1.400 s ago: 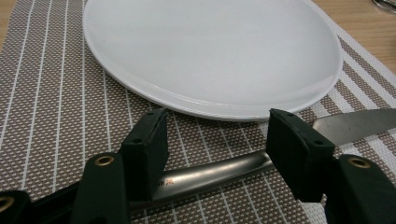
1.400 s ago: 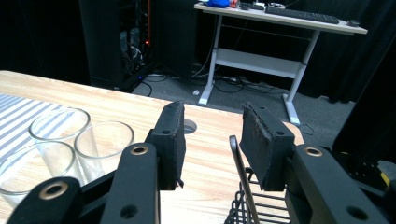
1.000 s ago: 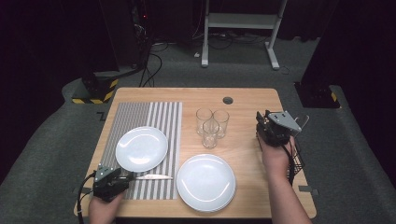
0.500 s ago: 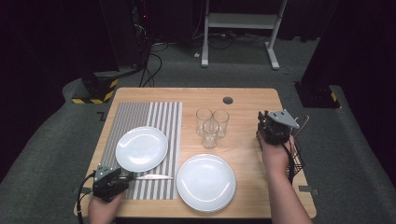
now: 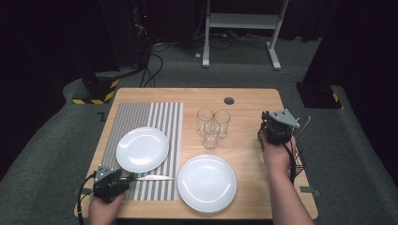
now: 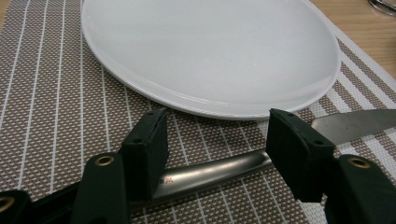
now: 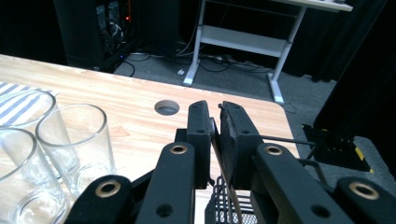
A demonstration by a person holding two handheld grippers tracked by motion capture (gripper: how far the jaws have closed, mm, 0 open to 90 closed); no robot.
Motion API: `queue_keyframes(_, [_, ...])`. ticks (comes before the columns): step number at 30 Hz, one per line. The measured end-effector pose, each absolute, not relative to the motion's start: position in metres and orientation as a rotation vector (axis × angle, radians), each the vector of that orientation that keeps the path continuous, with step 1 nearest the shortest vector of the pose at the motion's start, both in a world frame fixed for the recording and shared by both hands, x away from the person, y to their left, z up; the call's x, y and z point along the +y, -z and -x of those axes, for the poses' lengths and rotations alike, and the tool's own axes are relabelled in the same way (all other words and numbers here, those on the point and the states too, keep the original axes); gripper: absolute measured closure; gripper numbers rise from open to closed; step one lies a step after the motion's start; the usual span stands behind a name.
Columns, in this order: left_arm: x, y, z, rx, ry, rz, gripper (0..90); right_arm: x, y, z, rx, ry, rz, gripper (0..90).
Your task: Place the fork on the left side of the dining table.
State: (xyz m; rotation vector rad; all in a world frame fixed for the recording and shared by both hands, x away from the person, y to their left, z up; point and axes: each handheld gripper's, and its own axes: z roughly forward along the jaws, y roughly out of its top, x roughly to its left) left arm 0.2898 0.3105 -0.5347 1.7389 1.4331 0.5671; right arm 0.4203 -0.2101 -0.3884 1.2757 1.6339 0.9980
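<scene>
Striped matting covers the table's left half, and near its front edge lies the knife, just beside a white plate. The left gripper straddles its handle, jaws apart. Closing carelessly could nudge the plate. The right gripper pinches a thin utensil. Three glasses stand empty.
</scene>
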Motion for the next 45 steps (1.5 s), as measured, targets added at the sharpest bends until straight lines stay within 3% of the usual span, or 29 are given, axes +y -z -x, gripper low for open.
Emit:
queue_keyframes(29, [0.311,0.535,-0.291,1.44,-0.563,-1.738,39.2,-0.231,0.371,-0.408,1.666,-1.041,-1.239,85.4])
queue_keyframes(45, [0.311,0.535,-0.291,1.441,-0.561,-1.739,39.2,-0.236,0.38,-0.406,1.66,-1.069,-1.242,83.6])
